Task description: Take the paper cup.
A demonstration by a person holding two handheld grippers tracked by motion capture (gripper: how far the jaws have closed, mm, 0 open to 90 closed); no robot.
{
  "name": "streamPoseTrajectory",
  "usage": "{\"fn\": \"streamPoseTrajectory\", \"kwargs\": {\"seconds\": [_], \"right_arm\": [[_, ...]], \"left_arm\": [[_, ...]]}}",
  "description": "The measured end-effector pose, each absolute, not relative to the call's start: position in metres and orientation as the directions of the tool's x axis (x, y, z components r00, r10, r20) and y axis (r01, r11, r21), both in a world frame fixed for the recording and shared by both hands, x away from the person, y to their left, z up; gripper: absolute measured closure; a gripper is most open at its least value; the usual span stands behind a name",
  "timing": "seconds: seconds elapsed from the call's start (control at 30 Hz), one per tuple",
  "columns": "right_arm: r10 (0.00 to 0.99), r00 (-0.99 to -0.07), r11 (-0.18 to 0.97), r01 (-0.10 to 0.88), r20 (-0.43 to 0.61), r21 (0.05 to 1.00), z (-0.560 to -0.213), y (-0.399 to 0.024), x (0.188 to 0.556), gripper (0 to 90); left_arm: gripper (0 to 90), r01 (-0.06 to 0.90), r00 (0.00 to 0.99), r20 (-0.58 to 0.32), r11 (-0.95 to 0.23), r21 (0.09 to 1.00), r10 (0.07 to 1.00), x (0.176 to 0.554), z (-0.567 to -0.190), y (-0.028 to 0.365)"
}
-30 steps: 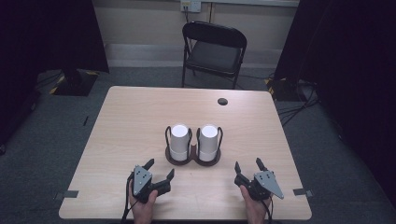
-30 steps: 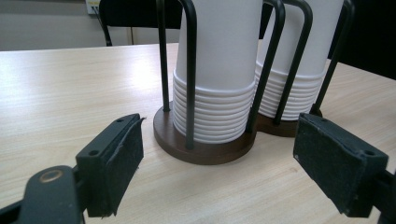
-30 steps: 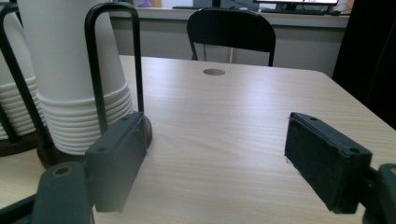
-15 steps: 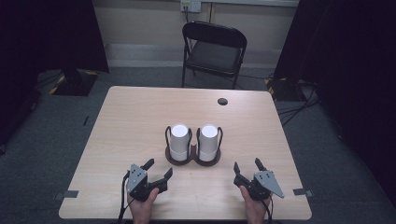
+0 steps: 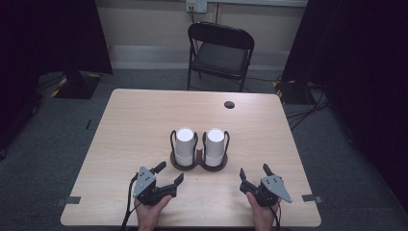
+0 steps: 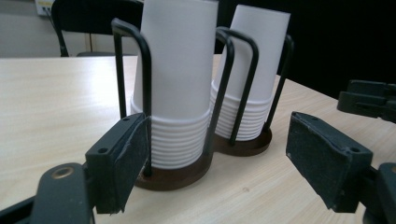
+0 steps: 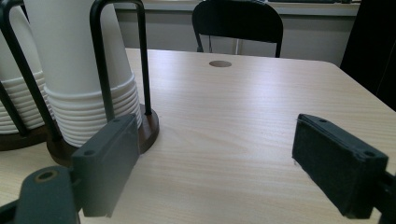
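Both hands rest low at the near edge of the counter [image 5: 134, 125]. The left gripper [image 5: 167, 174] points at the cup holder [image 5: 199, 163], jaws apart and just closing in, nothing between them. The right gripper [image 5: 254, 172] sits well to the right, jaws wide apart. The left gripper view shows ribbed rims on the left cups [image 6: 175, 84] and right cups [image 6: 252, 74], which stand upside down in the holder mid-counter.

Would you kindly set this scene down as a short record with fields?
Surface: wooden table
Items: two stacks of white paper cups, upside down, side by side in a dark wire holder
Left gripper: open, jaws have just been closing, nothing between them, near the left stack
Right gripper: open, holding nothing
Background: black folding chair
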State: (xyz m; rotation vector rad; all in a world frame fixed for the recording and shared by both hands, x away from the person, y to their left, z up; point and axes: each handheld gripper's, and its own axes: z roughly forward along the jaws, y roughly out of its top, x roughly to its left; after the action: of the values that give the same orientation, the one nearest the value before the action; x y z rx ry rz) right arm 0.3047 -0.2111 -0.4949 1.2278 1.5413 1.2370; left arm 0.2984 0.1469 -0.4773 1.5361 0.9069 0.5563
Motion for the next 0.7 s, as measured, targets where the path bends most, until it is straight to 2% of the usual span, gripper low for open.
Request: {"fn": "streamPoseTrajectory", "kwargs": {"seconds": [0.1,0.17,0.43,0.7], "right_arm": [[0.976,-0.218,0.051,0.203,-0.006,0.978,-0.495,-0.212,0.305,14.2],[0.977,-0.214,0.05,0.198,-0.006,0.979,-0.495,-0.212,0.304,14.2],[0.977,-0.215,0.051,0.189,-0.01,0.981,-0.495,-0.212,0.304,14.2],[0.976,-0.217,0.053,0.196,-0.009,0.979,-0.495,-0.211,0.304,14.2]], "left_arm": [[21.9,0.219,0.595,-0.146,0.015,0.976,0.79,0.299,-0.472,0.148],[25.8,0.217,0.606,-0.148,0.016,0.976,0.781,0.3,-0.471,0.147],[24.9,0.224,0.641,-0.153,0.007,0.974,0.752,0.307,-0.465,0.139],[24.9,0.196,0.691,-0.119,-0.027,0.98,0.713,0.313,-0.449,0.127]]}}
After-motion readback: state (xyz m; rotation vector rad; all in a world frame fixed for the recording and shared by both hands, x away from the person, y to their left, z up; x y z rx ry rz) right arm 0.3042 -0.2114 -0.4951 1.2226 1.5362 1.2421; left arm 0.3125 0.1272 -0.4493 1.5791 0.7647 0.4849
